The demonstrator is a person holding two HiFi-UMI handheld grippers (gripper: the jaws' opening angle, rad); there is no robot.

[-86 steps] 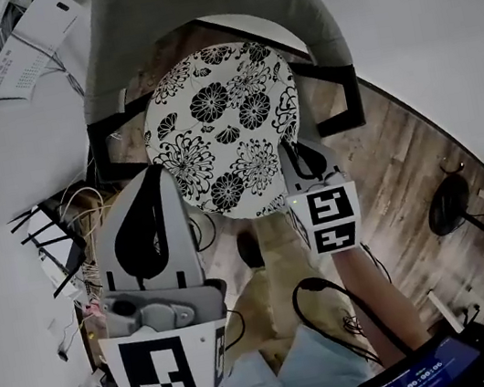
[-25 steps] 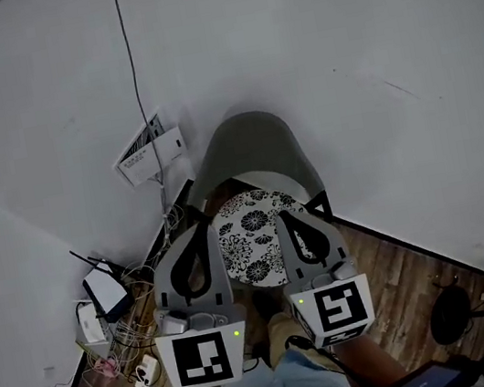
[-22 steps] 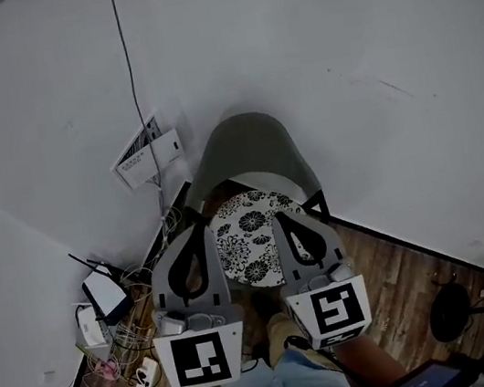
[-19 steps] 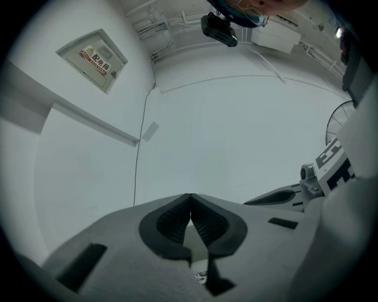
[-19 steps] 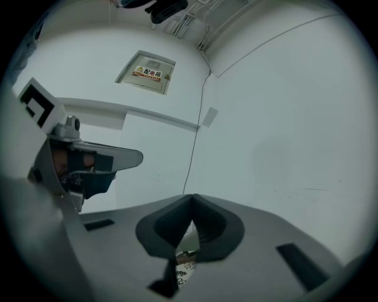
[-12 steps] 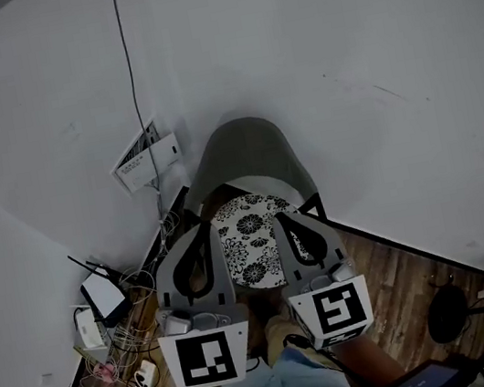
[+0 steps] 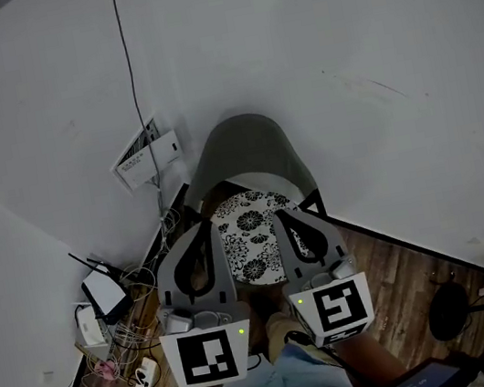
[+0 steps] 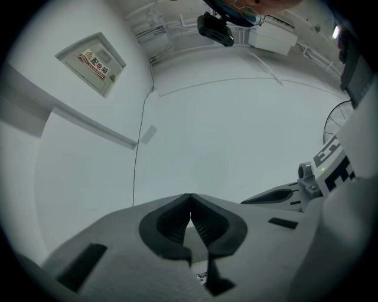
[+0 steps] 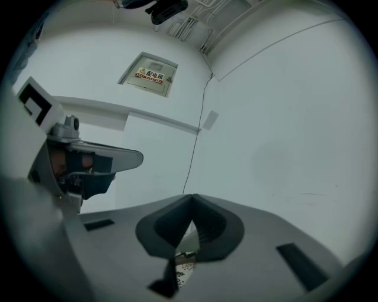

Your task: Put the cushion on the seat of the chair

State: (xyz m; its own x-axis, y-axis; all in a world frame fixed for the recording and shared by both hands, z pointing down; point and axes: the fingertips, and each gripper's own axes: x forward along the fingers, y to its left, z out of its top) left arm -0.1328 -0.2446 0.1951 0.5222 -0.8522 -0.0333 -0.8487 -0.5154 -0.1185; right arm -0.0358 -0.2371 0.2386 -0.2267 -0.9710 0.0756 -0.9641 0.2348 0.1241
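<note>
A round cushion (image 7: 251, 233) with a black-and-white flower print lies on the seat of a chair with a grey curved backrest (image 7: 251, 151) that stands against the white wall. My left gripper (image 7: 202, 227) hovers over the cushion's left edge and my right gripper (image 7: 280, 216) over its right edge. Both are held level, side by side, well above the seat. The left gripper (image 8: 190, 198) is shut and empty. So is the right gripper (image 9: 192, 198), below whose jaws a scrap of the cushion (image 9: 184, 268) shows.
A labelled wall box (image 7: 149, 154) with a cable running up hangs left of the chair. A router (image 7: 104, 293), power strips and tangled cables (image 7: 120, 353) lie on the wooden floor at left. A fan base (image 7: 449, 314) stands at right.
Since the earliest frame both grippers have drawn back and up from the cushion, so the chair looks far smaller. Over the last second nothing has visibly moved.
</note>
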